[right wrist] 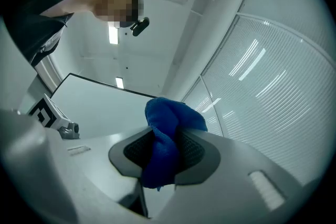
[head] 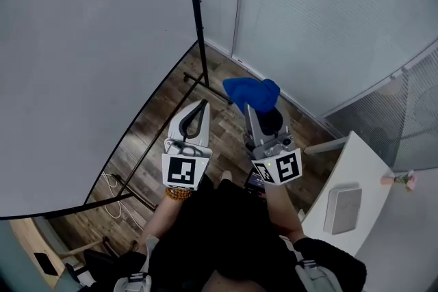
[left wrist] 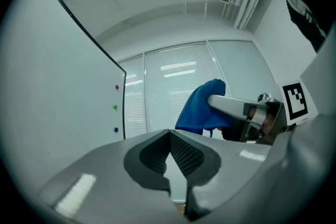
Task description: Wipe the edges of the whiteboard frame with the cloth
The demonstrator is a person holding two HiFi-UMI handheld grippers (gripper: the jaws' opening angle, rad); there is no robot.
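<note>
**Q:** What takes up most of the view?

**A:** A big whiteboard (head: 82,65) fills nine to twelve o'clock. Its dark frame (head: 198,24) runs down the board's right side, near twelve o'clock.

**Q:** And the tools?

**A:** The left gripper (head: 200,109) sits at centre, its jaws pressed together on nothing. It is probably idle. The right gripper (head: 260,106), at its three o'clock, is clamped on a bunched blue cloth (head: 252,91). The wad pokes past the tips, apparently so that it can rub the frame. The cloth is near the frame, not touching it.
</note>
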